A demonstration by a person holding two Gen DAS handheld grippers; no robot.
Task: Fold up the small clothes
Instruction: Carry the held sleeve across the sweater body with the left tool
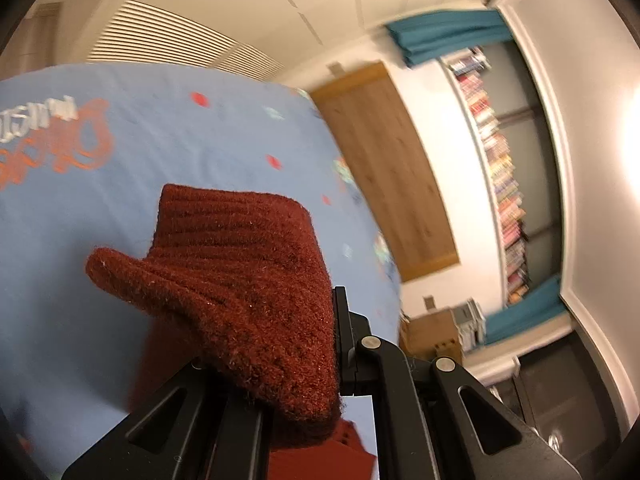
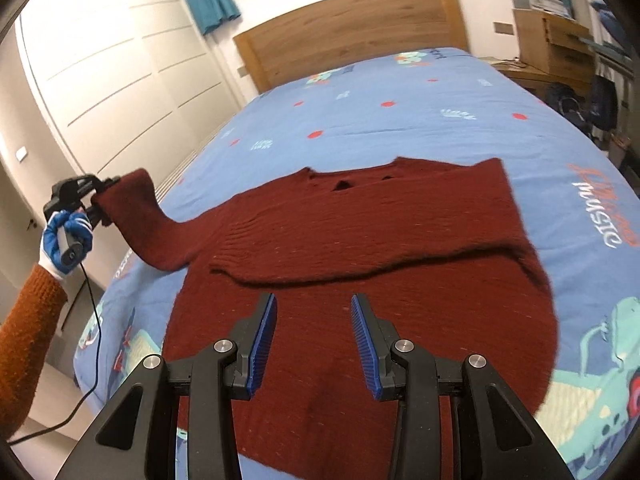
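A dark red knitted sweater [image 2: 340,240] lies flat on the blue bed cover [image 2: 400,120], neck toward the headboard. Its right sleeve is folded across the chest. My left gripper [image 2: 100,196] is shut on the cuff of the left sleeve [image 2: 136,216] and holds it lifted off the bed at the left edge. In the left wrist view the sleeve cuff [image 1: 240,280] fills the space between the fingers and hides the fingertips. My right gripper [image 2: 314,332] is open and empty, hovering over the sweater's lower body.
A wooden headboard [image 2: 352,28] stands at the far end of the bed. White wardrobe doors [image 2: 100,80] run along the left. A wooden desk with boxes [image 2: 552,40] and bags [image 2: 580,108] stands to the right. A cable [image 2: 88,320] hangs from the left gripper.
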